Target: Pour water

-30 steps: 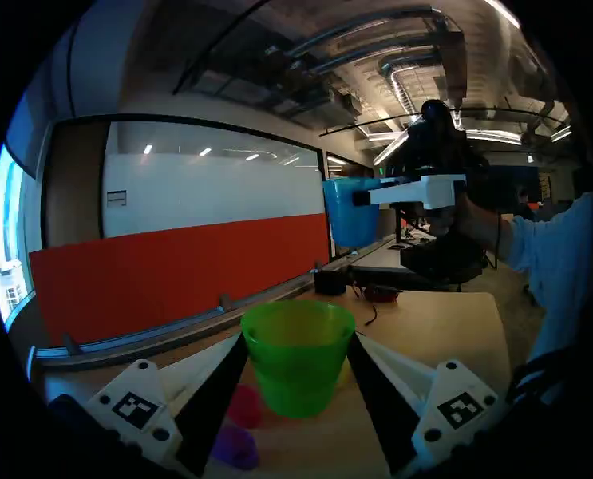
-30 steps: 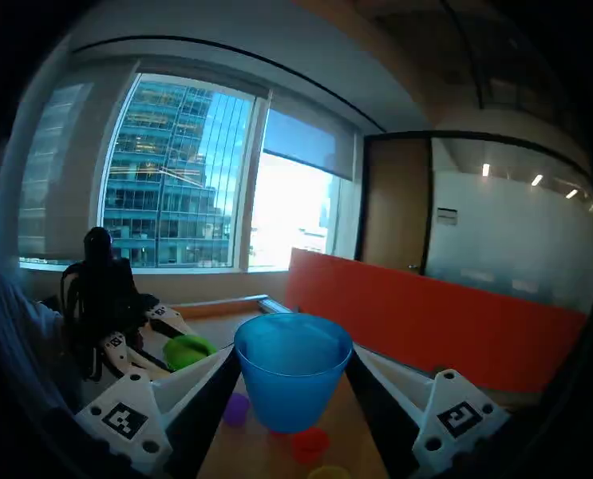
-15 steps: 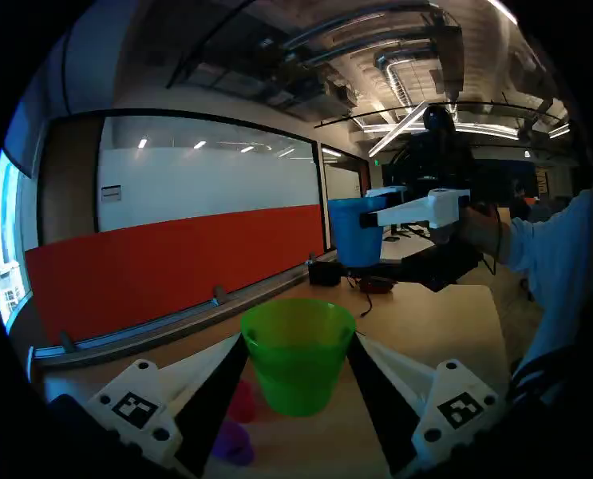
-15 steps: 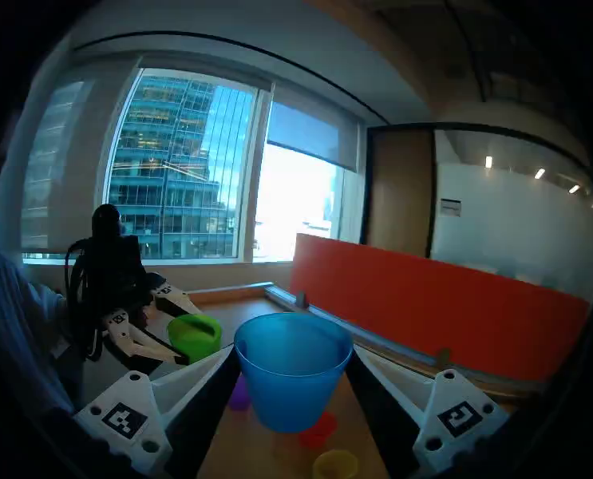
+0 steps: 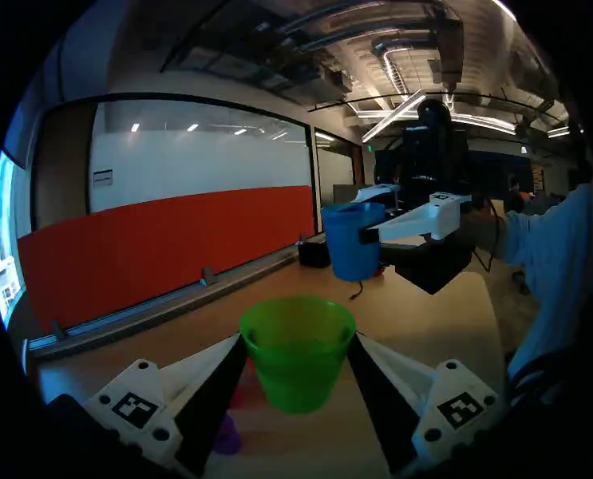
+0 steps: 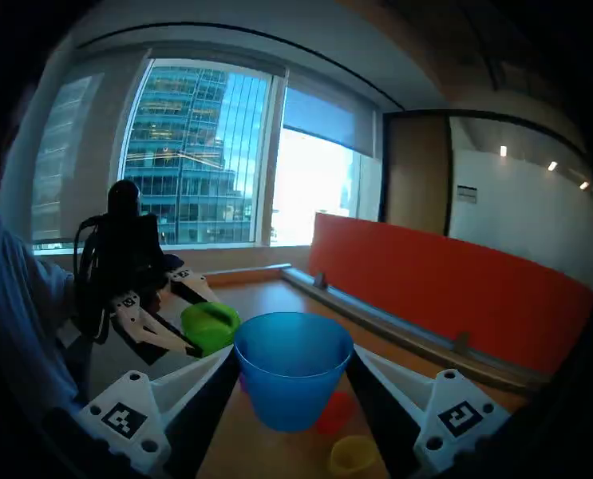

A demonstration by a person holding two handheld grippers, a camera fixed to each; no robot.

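Holding pre-pour: left gripper (image 5: 298,351) jaws clamped on green plastic cup (image 5: 298,379); right gripper (image 6: 294,359) jaws clamped on blue plastic cup (image 6: 292,395). Next, likely: bring blue rim over green, tilt.

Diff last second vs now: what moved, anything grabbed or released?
The right gripper carried the blue cup down toward the table and nearer the green cup. Nothing was grabbed or released. Unchanged: the left gripper stays shut on the green cup, the right on the blue, both cups upright.
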